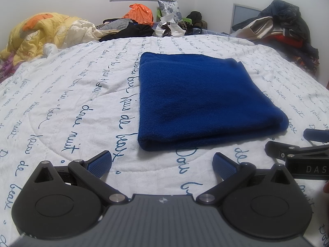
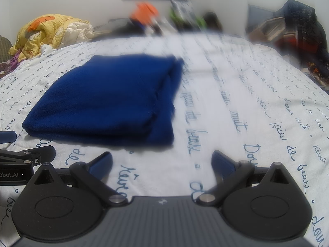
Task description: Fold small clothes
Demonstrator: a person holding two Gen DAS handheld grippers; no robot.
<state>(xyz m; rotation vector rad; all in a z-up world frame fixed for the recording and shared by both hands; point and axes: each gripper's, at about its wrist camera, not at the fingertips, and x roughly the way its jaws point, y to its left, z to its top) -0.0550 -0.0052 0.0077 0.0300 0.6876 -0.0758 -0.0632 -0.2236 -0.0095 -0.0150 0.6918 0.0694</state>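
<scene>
Dark blue knitted garment lies folded into a thick flat rectangle on the white script-printed quilt, just ahead of left tool and right tool, both spread wide and empty, so folding looks done.

Ahead of the black tongs with blue pads, a solid royal-blue folded knit lies on a white quilt scripted in blue cursive; beyond, a yellow-and-orange comforter.
</scene>
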